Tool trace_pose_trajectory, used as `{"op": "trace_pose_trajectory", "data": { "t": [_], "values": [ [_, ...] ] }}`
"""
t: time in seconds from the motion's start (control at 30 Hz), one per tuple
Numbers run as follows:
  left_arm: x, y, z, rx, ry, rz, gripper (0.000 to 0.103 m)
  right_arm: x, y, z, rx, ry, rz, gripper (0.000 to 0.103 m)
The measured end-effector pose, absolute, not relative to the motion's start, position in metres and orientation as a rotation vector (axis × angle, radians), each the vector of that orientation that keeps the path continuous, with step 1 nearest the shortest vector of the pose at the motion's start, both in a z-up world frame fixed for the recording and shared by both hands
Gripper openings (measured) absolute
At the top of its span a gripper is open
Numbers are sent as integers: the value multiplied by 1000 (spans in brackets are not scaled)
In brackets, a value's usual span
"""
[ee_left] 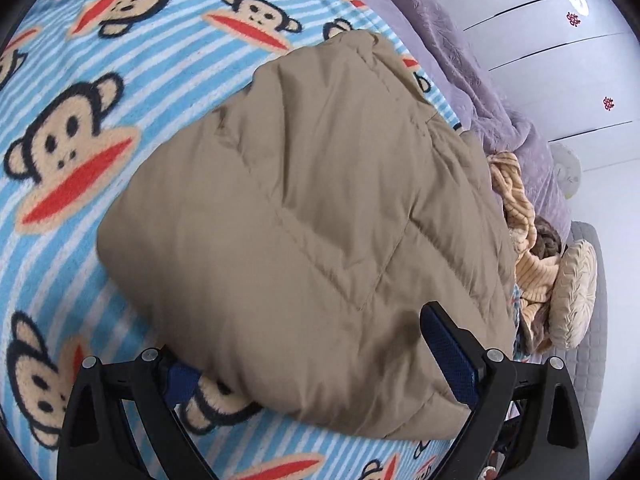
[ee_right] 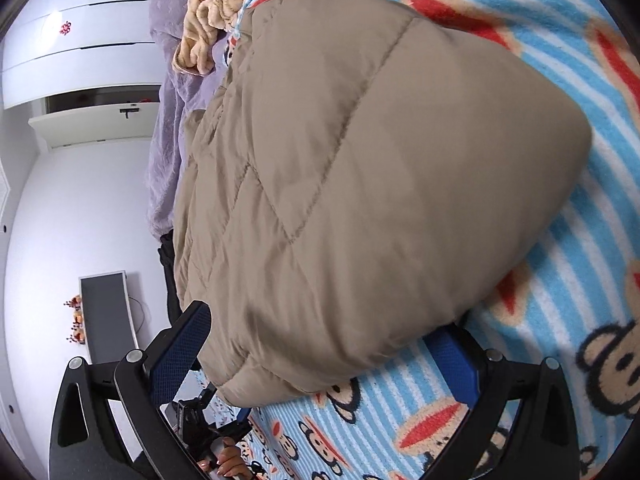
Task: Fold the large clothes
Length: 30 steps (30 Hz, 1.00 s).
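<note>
A tan quilted jacket (ee_left: 304, 200) lies folded into a thick bundle on a blue striped monkey-print blanket (ee_left: 80, 60). My left gripper (ee_left: 316, 364) stands wide open astride the bundle's near edge. Its left pad (ee_left: 180, 376) sits low by the fabric's rim, and its right pad (ee_left: 452, 352) is above the cloth. In the right wrist view the jacket (ee_right: 380, 168) fills the middle. My right gripper (ee_right: 320, 356) straddles the near corner of the jacket with its jaws spread wide. Neither blue pad (ee_right: 180, 352) visibly squeezes the fabric.
A lilac plush blanket (ee_left: 480, 60), a peach knit throw (ee_left: 520, 232) and a round cream cushion (ee_left: 576, 292) lie along the bed's far side. White wardrobe doors (ee_left: 560, 60) stand behind. A person's hand (ee_right: 230, 456) shows low in the right wrist view.
</note>
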<state>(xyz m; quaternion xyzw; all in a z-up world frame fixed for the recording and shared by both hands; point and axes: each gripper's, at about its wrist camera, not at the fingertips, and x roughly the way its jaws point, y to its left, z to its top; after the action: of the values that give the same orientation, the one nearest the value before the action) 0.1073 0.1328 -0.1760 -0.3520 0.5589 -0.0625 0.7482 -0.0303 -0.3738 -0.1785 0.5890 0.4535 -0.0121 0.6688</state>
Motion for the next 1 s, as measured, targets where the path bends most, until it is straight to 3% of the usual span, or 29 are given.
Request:
{"op": "trace_pose_trajectory", "data": {
  "t": [0.13,0.2,0.27,0.37,0.4,0.43,0.5,0.53,0.63,0.77,1.0],
  "values": [
    [129,131,-184,-778,1208,-108,98,-12,-372,-185,1364,1000,5,103],
    [134,128,-187,-762,1201,-90,93,-4,-369,-191,1386,1001,13,103],
    [136,127,-184,-738,1183,-93,60,3,-368,-198,1406,1000,12,103],
    [135,129,-176,-731,1149,-128,28,5,-368,-203,1429,990,0,103],
    [134,129,-172,-708,1139,-135,25,4,-368,-203,1439,986,-4,103],
    [133,128,-166,-678,1128,-146,23,3,-368,-204,1452,984,-11,101],
    [131,123,-153,-602,1105,-171,20,0,-370,-205,1457,994,-40,75],
    [129,121,-146,-570,1092,-185,18,-1,-371,-206,1458,1003,-51,56],
    [125,122,-130,-520,1064,-229,17,-5,-370,-199,1457,968,-40,34],
    [118,126,-112,-489,1044,-287,17,-10,-365,-180,1402,942,-26,27],
    [74,144,-98,-448,1050,-337,17,-38,-347,-158,1347,947,-29,26]
  ]
}}
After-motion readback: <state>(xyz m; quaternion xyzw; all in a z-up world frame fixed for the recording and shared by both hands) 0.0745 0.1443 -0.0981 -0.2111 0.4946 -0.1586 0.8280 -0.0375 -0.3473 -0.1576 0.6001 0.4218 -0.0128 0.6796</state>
